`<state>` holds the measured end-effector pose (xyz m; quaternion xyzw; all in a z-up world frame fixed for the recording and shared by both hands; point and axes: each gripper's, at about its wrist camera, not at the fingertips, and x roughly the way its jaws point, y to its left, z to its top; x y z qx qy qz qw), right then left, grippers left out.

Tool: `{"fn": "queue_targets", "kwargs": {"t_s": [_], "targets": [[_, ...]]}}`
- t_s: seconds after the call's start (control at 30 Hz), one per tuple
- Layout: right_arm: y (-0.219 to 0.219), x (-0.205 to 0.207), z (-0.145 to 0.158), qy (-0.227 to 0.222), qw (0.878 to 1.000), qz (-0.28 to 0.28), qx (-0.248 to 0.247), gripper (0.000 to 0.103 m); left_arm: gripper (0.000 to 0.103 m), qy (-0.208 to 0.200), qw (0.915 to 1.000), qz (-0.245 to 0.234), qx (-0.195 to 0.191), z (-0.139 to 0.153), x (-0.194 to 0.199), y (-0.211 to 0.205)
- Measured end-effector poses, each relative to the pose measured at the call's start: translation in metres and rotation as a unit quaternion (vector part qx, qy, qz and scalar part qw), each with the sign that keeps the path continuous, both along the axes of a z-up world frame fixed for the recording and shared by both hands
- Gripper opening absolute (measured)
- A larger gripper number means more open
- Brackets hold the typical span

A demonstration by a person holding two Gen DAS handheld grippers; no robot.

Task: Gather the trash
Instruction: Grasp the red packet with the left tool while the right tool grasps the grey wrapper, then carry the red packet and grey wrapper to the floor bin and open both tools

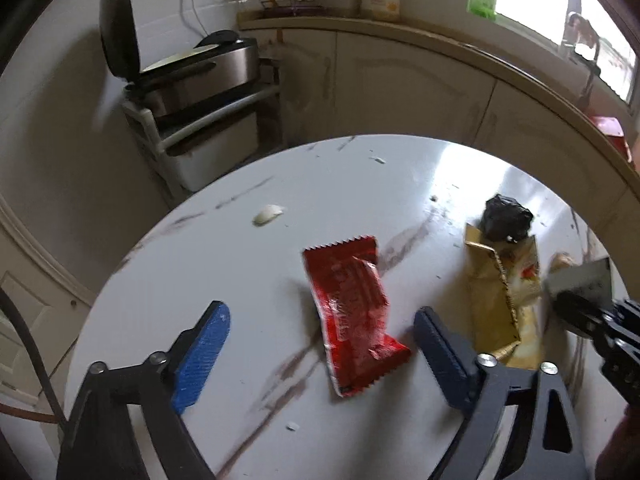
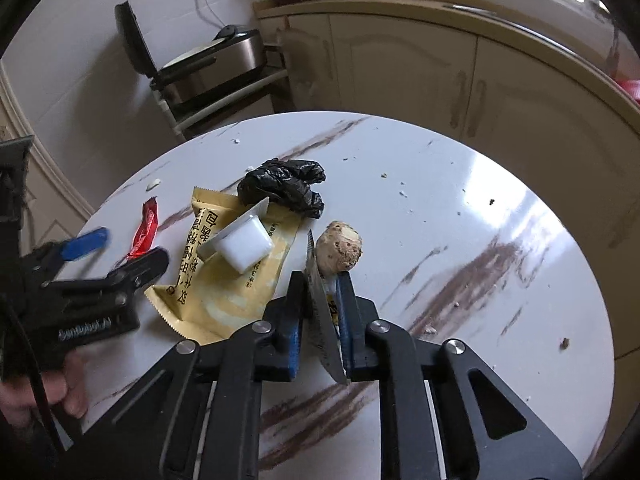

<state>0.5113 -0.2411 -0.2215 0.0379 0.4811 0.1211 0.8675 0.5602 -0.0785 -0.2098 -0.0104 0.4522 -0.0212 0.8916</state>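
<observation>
A red snack wrapper (image 1: 352, 312) lies flat on the round white marble table (image 1: 200, 264). My left gripper (image 1: 322, 314) stands open astride it, one blue pad on each side and neither touching it. In the right wrist view the left gripper (image 2: 120, 252) is at the left with the red wrapper (image 2: 146, 228) beyond it. My right gripper (image 2: 322, 280) is shut on a silvery foil wrapper (image 2: 320, 320), seen edge-on between its pads. Left of it lie a yellow wrapper (image 2: 224, 280), a white plastic tub (image 2: 240, 244) and a crumpled black bag (image 2: 284, 186).
A brown knobbly lump (image 2: 340, 250) sits just past the right fingertips. A pale garlic clove (image 1: 270, 214) and scattered crumbs lie on the table. Behind the table stand a rack with an open-lidded cooker (image 1: 192, 76) and cream cabinets (image 1: 400, 80).
</observation>
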Motion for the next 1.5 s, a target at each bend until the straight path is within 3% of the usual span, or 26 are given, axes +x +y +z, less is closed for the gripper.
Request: {"fn": "queue_targets", "kwargs": {"t_s": [0.07, 0.13, 0.23, 0.33, 0.67, 1.03, 1.27, 1.5], "targets": [[-0.007, -0.005, 0.002, -0.002, 1.0, -0.006, 0.008, 0.014, 0.068, -0.009, 0.9999, -0.009, -0.007, 0.0, 0.006, -0.001], [-0.013, -0.01, 0.004, -0.004, 1.0, -0.011, 0.015, 0.014, 0.029, -0.014, 0.9996, -0.019, -0.017, 0.001, 0.007, -0.001], [-0.022, -0.019, 0.007, -0.004, 1.0, -0.018, 0.025, 0.014, 0.021, -0.006, 0.9983, -0.03, -0.049, -0.001, 0.011, 0.004], [-0.031, -0.029, 0.01, -0.004, 0.999, -0.023, 0.033, 0.008, 0.013, -0.009, 0.9976, -0.04, -0.055, -0.001, 0.006, 0.006], [-0.059, -0.07, 0.023, -0.011, 0.998, -0.036, 0.058, 0.005, 0.013, -0.003, 0.9967, -0.039, -0.072, -0.002, -0.033, 0.008], [-0.086, -0.12, 0.04, -0.027, 0.994, -0.053, 0.089, 0.005, 0.013, -0.032, 0.9928, -0.075, -0.088, 0.04, -0.124, -0.005], [-0.112, -0.153, 0.052, -0.044, 0.991, -0.066, 0.111, 0.005, 0.013, -0.05, 0.9868, -0.122, -0.094, 0.07, -0.177, -0.047], [-0.158, -0.192, 0.065, -0.066, 0.986, -0.102, 0.118, 0.005, 0.013, -0.063, 0.9773, -0.182, -0.089, 0.086, -0.206, -0.103]]}}
